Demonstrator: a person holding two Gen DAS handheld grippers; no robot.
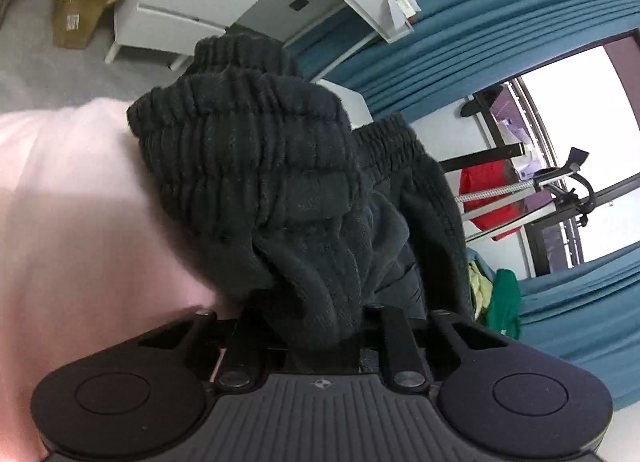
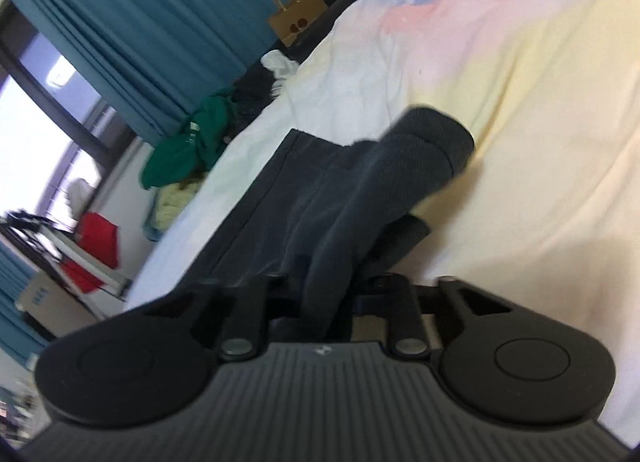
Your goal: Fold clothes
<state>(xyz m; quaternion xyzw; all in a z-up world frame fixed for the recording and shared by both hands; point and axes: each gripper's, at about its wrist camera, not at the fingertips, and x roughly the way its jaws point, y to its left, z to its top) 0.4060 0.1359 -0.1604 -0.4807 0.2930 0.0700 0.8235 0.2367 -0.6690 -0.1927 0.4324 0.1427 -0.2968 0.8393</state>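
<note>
My left gripper [image 1: 316,326] is clamped on a bunch of the dark sweatpants [image 1: 256,166]; their ribbed elastic waistband rises straight up in front of its camera, and the fabric is pinched between my 2 closed-in fingers. My right gripper [image 2: 324,302] is likewise closed down on a fold of the same sweatpants [image 2: 312,198], with a rolled cuff end curling out beyond the fingers (the picture is a bit blurred there). The garment lies on the bed [image 2: 540,102], its flat part stretching away from my right gripper toward the bed's near edge. Beside the bed, on the window side, a heap of clothes [image 2: 188,134] with a green piece sits in front of the blue curtains [image 2: 140,22]. A brown paper bag [image 2: 296,22] stands at the bed's far end.
</note>
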